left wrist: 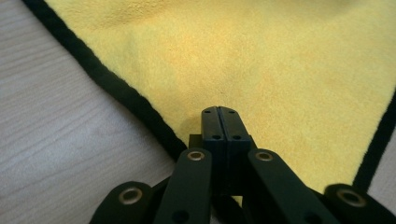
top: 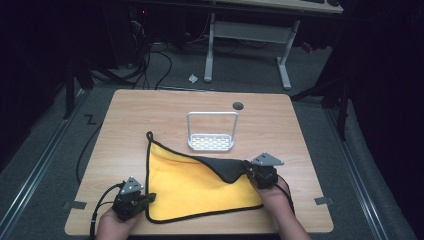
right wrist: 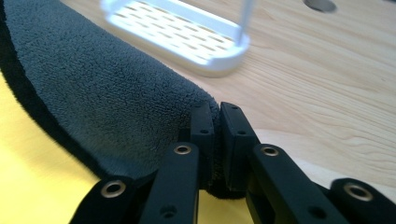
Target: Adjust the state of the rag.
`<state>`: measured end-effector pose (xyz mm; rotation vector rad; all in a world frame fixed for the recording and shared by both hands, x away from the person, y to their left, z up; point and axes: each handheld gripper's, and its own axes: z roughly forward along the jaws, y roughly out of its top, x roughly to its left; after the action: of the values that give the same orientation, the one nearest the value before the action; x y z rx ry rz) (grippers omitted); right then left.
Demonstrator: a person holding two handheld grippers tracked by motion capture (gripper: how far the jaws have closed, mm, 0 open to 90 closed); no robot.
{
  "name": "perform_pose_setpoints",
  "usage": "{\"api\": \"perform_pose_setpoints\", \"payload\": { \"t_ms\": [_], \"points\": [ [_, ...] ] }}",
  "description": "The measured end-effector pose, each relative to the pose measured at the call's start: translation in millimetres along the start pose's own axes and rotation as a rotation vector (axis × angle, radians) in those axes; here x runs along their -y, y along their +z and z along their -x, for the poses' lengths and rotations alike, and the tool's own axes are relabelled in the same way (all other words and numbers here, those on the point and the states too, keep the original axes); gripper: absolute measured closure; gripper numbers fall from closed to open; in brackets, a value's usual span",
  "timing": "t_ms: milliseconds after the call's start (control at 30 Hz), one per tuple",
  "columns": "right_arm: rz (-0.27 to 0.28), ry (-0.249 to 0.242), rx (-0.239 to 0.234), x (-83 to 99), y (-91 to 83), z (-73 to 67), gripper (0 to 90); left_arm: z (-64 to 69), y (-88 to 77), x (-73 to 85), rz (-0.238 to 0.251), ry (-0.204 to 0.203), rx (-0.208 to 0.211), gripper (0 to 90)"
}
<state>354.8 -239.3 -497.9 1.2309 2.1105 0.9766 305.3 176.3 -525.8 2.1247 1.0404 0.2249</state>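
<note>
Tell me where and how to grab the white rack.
Take the rack by the top bar of its upright handle, coming straight down from above. The bar stands clear above the flat slotted base, which lies too low and wide on the table for the jaws.

My left gripper (left wrist: 219, 122) hid the cloth (left wrist: 243, 60) corner beneath its closed jaws, and the frame cut the cloth off on three sides. The white rack (right wrist: 187, 32) looked blurred in my right gripper view (its handle ran out of frame). The folded-over grey flap (top: 224, 167) covered the yellow beneath it.
</note>
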Motion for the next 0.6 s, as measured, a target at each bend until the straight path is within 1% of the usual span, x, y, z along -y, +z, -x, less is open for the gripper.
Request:
{"api": "perform_pose_setpoints", "payload": {
  "t_ms": [33,100,133,167,200,233,300,333,367,400,433,467,533,600],
  "points": [
    [-0.015,0.008,0.010,-0.3,5.8,5.2,81.7,0.6,0.8,-1.4,-0.001,0.004,-0.002,89.6],
    [-0.035,0.025,0.022,0.2,14.7,12.8,75.6,1.2,2.2,-5.3,0.015,-0.009,0.015,86.4],
    [-0.034,0.044,0.023,-0.1,15.9,15.8,70.9,2.0,3.1,-8.3,0.025,-0.013,0.021,83.7],
    [-0.022,0.055,0.026,-1.1,14.6,18.5,68.1,2.7,4.3,-11.9,0.036,-0.011,0.026,81.0],
    [-0.008,0.068,0.028,-2.5,10.5,19.8,67.2,2.7,4.3,-11.9,0.036,-0.011,0.026,78.8],
    [0.013,0.069,0.029,-3.9,4.5,20.4,66.5,3.5,9.7,-21.3,0.048,-0.005,0.042,76.0],
    [0.048,0.046,0.042,-4.5,-8.8,18.9,66.4,4.3,17.6,-30.7,0.054,-0.001,0.055,69.8],
    [0.055,0.030,0.046,-2.8,-14.1,17.5,69.1,5.2,22.7,-34.7,0.048,0.014,0.049,68.0],
    [0.050,0.012,0.043,0.7,-17.5,15.9,72.9,6.0,28.1,-37.9,0.032,0.039,0.024,66.9],
    [0.031,-0.004,0.040,5.9,-19.1,14.6,79.6,6.7,33.4,-39.7,0.018,0.051,0.011,67.3],
    [0.002,-0.018,0.031,12.2,-18.3,14.6,85.6,6.7,38.2,-40.4,0.005,0.057,0.012,69.1],
    [-0.040,-0.023,0.028,18.7,-15.7,15.0,88.9,6.9,40.8,-39.7,0.015,0.058,0.009,71.3],
    [-0.100,-0.023,0.028,30.4,-8.3,15.7,90.0,6.9,40.5,-38.7,0.020,0.054,0.002,73.8],
    [-0.135,-0.018,0.023,37.6,-2.8,16.0,90.0,7.9,38.9,-36.2,0.021,0.058,0.001,75.0]
  ]
}}
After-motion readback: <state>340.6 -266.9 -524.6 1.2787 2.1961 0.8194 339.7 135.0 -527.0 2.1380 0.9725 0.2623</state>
